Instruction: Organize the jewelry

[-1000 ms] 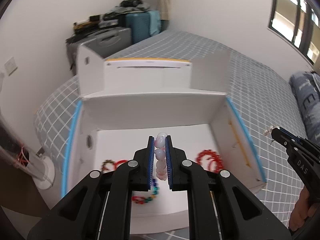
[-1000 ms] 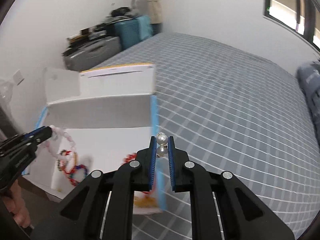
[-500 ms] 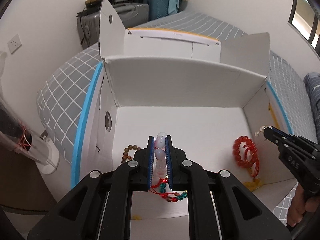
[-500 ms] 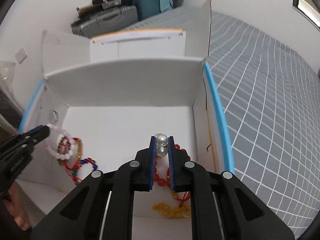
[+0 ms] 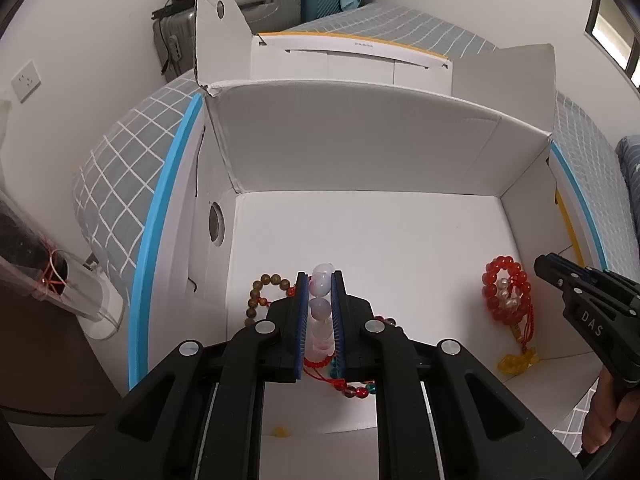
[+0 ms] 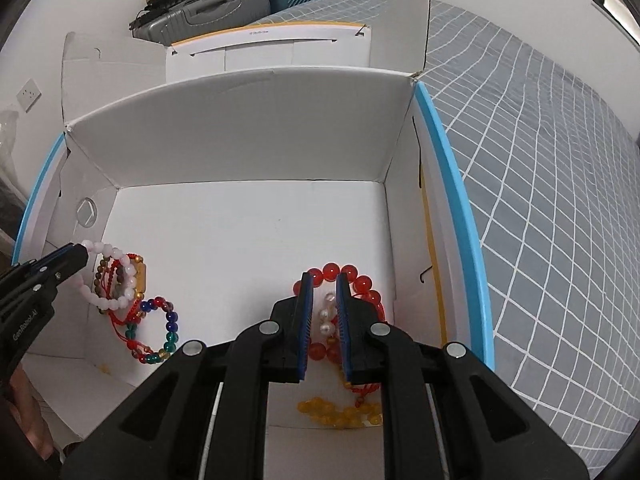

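- The white cardboard box [image 5: 360,152] stands open on a bed with a grey checked cover [image 6: 560,200]; its tall back wall and upturned flaps close off the far side, and blue-edged rims run along both side walls.
- The far part of the box floor, up to the back wall, is bare white; the jewelry is bunched toward the near edge.
- The left gripper [image 5: 320,280] reaches down into the near left part of the box. Its jaws are opening, yet the blue pads still touch the pale pink bead bracelet [image 5: 321,304] lined up between them.
- Under and beside that bracelet on the box floor lie a brown bead bracelet [image 5: 260,292] and a multicolored bead string [image 6: 160,332] with red cord.
- The right gripper [image 6: 324,280] sits low over the near right part of the box, close to the right wall. Its jaws are opening too; the pearl piece [image 6: 326,316] lies between the pads with a gap on each side, resting inside the red bead bracelet [image 6: 352,276].
- Yellow beads [image 6: 340,412] trail from the red bracelet toward the near box edge.
- Beyond the box, suitcases [image 5: 280,0] stand along the white wall, and a wall socket [image 5: 26,80] shows to the box's left.
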`<state>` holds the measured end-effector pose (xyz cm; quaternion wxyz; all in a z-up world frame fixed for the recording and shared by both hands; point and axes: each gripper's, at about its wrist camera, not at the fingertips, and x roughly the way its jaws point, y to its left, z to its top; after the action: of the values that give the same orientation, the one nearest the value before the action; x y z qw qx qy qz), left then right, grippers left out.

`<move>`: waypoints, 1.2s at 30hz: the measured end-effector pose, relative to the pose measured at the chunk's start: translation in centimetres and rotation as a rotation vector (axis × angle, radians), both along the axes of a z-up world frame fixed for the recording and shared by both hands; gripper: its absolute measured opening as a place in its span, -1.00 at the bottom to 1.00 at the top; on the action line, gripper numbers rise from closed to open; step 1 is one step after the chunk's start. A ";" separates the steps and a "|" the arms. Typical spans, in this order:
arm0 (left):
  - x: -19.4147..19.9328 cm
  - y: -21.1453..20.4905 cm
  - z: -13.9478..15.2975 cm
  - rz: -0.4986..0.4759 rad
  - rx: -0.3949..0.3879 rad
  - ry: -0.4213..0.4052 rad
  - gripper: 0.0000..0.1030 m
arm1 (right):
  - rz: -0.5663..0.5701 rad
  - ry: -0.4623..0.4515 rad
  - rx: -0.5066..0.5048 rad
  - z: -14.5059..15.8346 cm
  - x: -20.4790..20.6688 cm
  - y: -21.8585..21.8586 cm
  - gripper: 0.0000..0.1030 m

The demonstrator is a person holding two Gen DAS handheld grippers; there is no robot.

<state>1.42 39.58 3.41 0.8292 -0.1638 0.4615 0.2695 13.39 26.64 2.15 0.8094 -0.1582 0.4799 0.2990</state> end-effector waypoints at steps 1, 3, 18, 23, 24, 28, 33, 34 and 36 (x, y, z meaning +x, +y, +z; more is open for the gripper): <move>-0.1 -0.1 0.1 0.002 0.005 -0.003 -0.72 | -0.001 -0.001 0.004 0.1 0.0 -0.1 -0.66; -0.1 -0.3 0.5 0.001 0.016 -0.006 -0.65 | 0.007 -0.011 0.025 0.5 -0.3 -0.1 -0.34; -4.8 -3.7 6.1 0.046 0.144 -0.174 0.87 | 0.012 -0.169 0.173 6.4 -4.5 -2.5 0.70; -6.7 -4.9 6.7 0.045 0.167 -0.206 0.89 | -0.020 -0.208 0.208 7.7 -6.4 -4.1 0.85; -7.1 -5.1 6.7 0.042 0.166 -0.208 0.89 | -0.023 -0.227 0.201 7.8 -6.9 -4.3 0.85; -8.7 -6.1 6.9 0.026 0.182 -0.215 0.89 | -0.036 -0.300 0.182 8.2 -9.6 -5.8 0.85; -10.9 -8.0 6.3 0.001 0.210 -0.231 0.89 | -0.056 -0.313 0.188 7.5 -11.9 -8.1 0.85; -11.2 -8.4 6.0 -0.004 0.206 -0.228 0.89 | -0.062 -0.312 0.193 7.3 -12.3 -8.6 0.85; -11.9 -9.0 5.3 -0.013 0.202 -0.217 0.89 | -0.063 -0.314 0.196 7.1 -13.1 -9.3 0.85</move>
<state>-10.50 30.56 8.74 0.8881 -0.1046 0.3407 0.2902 0.32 17.36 9.20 0.8949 -0.1082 0.3211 0.2904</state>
